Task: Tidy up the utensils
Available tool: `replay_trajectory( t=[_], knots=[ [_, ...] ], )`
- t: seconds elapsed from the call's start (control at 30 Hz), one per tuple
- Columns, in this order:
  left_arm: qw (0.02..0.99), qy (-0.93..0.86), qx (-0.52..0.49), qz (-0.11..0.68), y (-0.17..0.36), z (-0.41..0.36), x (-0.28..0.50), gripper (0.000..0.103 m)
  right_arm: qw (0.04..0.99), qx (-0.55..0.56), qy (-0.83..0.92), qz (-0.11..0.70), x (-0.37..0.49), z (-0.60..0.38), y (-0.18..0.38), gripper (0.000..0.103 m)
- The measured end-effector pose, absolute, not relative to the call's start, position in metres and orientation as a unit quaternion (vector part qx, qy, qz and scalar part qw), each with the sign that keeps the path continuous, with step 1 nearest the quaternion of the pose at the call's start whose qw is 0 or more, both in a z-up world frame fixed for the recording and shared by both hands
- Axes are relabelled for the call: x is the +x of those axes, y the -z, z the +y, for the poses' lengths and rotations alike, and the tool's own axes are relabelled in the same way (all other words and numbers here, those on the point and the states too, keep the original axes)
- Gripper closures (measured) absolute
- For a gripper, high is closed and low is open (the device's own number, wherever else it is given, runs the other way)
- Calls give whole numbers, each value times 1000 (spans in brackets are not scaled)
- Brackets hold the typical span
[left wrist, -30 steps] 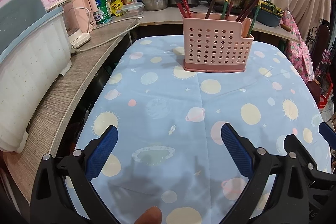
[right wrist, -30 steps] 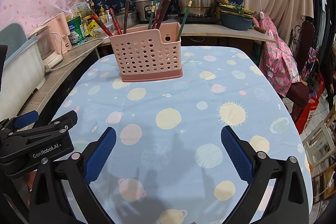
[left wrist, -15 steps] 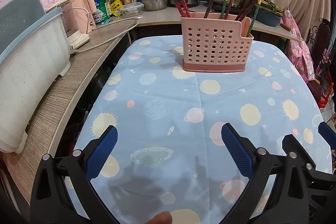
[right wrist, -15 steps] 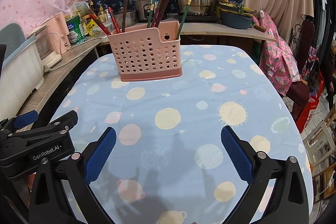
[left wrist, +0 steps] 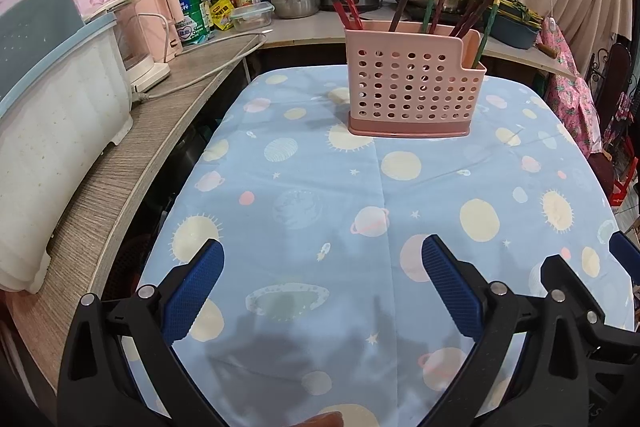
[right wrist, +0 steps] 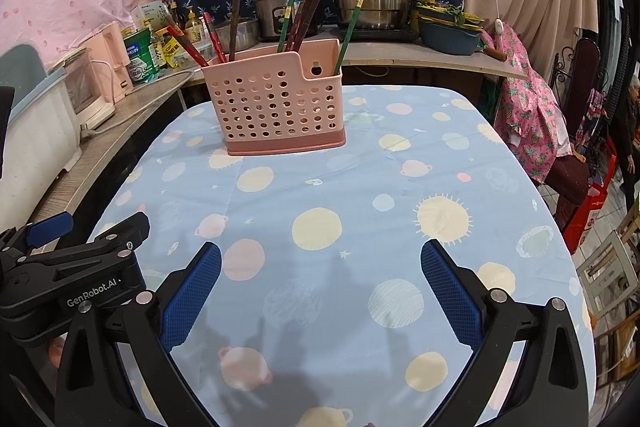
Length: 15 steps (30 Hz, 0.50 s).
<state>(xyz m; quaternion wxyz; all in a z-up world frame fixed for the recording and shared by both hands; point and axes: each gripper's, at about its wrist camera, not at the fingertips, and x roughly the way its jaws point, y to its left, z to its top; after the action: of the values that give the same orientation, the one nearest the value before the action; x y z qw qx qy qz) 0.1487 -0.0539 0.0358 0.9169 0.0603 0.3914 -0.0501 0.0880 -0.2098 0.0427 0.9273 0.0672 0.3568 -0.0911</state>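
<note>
Worktop point(left wrist: 280, 211) under its blue planet cloth lies bare of loose utensils in both views, so your next step, as I judge it, is a reach to the caddy point(left wrist: 416, 87) at the far middle. At the left edge a white bin point(left wrist: 52, 107) and a kettle point(left wrist: 160, 23) sit on the side counter; keep your left gripper point(left wrist: 322, 279) off that cable as you go forward. Its fingers point(left wrist: 192, 291) are spread wide and hold nothing. It hovers low over the near end of the cloth, well apart from the caddy.

Moving right, the caddy is pink, perforated, upright on a darker base, with a taller section on the left and a lower step on the right. 2 red chopsticks point(left wrist: 340, 3) lean left out of the tall part; brown and green sticks point(left wrist: 436, 3) fan out toward the right, and 1 green stick stands in the low section. How many compartments are inside I cannot tell.

Your right gripper point(right wrist: 320, 279) sits beside the left one, its fingers point(right wrist: 448, 291) also wide apart and empty. Come at a stick from above, near its top where it stands free of its neighbours, and close across it. Lift straight along its lean so the light caddy doesn't tip.
</note>
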Motion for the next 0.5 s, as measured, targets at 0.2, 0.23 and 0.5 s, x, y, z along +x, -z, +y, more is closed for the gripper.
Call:
replay_trajectory(
  t=[0.2, 0.23, 0.5],
  knots=[
    [916, 49, 61, 393, -35, -55, 151, 8, 927, 68, 91, 357, 89, -210, -42, 7],
    [916, 49, 61, 393, -35, -55, 152, 8, 927, 67, 91, 357, 89, -210, -42, 6],
    [914, 45, 57, 399, -31, -56, 159, 8, 927, 67, 92, 357, 90, -209, -43, 6]
  ],
)
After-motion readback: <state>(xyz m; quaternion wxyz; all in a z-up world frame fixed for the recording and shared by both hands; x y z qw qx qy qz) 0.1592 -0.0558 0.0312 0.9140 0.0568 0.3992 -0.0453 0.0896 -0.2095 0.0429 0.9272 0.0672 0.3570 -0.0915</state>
